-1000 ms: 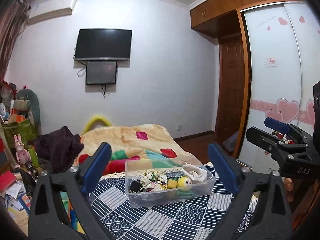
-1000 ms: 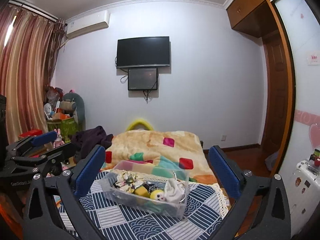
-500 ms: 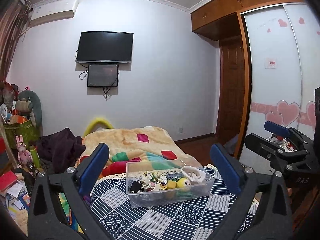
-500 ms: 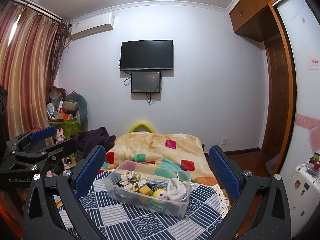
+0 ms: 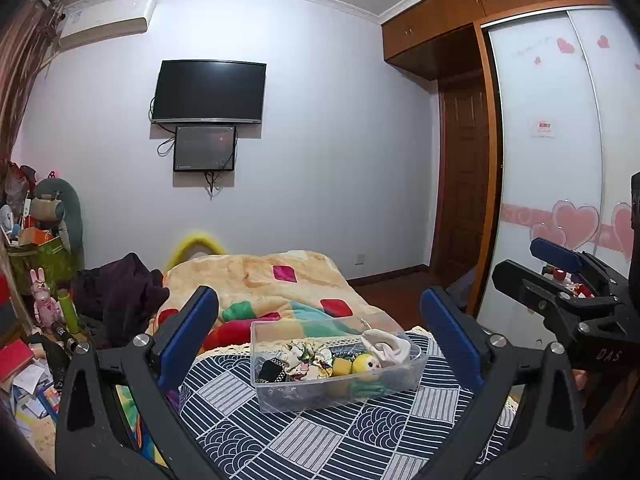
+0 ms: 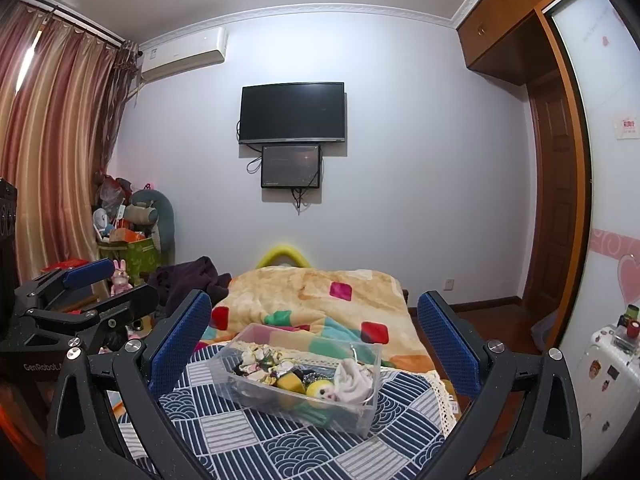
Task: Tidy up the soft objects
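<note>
- Left wrist view is looking across a bed (image 5: pixel 280 280) that is filling the middle of a bedroom, with an orange blanket (image 5: pixel 260 276) bearing coloured diamond patches lying over its far half.
- Nearer the camera, a navy and white patchwork cloth (image 5: pixel 320 436) is covering the foot of the bed.
- On the pale far wall, a dark television (image 5: pixel 209 92) is hanging with a smaller dark screen (image 5: pixel 205 148) just below it, and an air conditioner (image 6: pixel 184 54) is sitting high near the striped curtain (image 6: pixel 52 140).
- A wooden door (image 5: pixel 464 200) and a sliding wardrobe (image 5: pixel 560 160) with pink hearts are lining the right side; clutter, including a green bag (image 6: pixel 132 256) and a pink rabbit toy (image 5: pixel 42 296), is piling up on the left.
- A clear plastic bin (image 5: pixel 340 392) is resting on the patchwork cloth, between the fingers as seen from both wrist views but well beyond them.
- Inside the bin, a white sock (image 5: pixel 386 346) is lying at the right end, touching a yellow doll (image 5: pixel 366 364); a yellow sponge block (image 6: pixel 290 382) is sitting just beside the doll, and a floral cloth bundle (image 5: pixel 300 356) and something black, possibly a small pouch, are crowding the left end.
- The left tongs (image 5: pixel 320 332) are standing wide apart and gripping nothing.
- The right tongs (image 6: pixel 314 336) are likewise spread wide with nothing between their blue pads.
</note>
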### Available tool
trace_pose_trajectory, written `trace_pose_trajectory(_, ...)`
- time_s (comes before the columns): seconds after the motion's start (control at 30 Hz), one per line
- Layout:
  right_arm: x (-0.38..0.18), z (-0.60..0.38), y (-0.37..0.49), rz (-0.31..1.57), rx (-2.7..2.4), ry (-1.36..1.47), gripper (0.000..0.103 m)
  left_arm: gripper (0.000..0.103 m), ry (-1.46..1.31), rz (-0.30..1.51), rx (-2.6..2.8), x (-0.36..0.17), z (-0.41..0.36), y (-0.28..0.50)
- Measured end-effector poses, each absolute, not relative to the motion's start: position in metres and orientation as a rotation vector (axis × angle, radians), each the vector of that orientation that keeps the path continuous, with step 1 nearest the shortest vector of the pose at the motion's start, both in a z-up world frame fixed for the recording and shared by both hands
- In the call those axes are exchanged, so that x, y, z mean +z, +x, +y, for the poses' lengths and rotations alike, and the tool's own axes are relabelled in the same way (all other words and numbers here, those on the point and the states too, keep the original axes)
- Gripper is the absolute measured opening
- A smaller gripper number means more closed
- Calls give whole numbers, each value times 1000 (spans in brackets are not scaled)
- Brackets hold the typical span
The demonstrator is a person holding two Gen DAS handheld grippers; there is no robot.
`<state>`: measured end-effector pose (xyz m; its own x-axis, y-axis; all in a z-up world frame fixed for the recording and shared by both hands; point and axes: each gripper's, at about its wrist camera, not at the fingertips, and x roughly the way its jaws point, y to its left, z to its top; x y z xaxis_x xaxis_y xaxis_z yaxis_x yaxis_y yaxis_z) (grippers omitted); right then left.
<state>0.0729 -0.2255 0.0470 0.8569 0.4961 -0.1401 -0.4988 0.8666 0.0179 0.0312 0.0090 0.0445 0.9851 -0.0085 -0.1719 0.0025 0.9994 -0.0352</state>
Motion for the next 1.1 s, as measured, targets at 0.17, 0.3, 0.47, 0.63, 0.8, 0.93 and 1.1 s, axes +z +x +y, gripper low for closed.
trace_pose_trajectory(0.17,48,-226,72,145,520,-20,103,103,-31,180,-8,43,9,31)
trace_pose_trajectory(0.3,49,-226,72,147,519,-18,103,103,-23,178,-10,44,8,30)
trace_pose_trajectory(0.47,49,-227,71,149,518,-15,103,103,-26,179,-10,44,7,30)
trace_pose_trajectory(0.63,49,-227,71,150,516,-17,103,103,-34,183,-13,43,9,31)
trace_pose_trajectory(0.8,49,-227,71,150,516,-17,103,103,-29,183,-16,44,9,31)
trace_pose_trajectory(0.93,50,-226,70,148,517,-19,103,103,-35,189,-21,44,10,32)
trace_pose_trajectory(1.1,50,-226,69,149,518,-18,103,103,-32,198,-41,44,9,32)
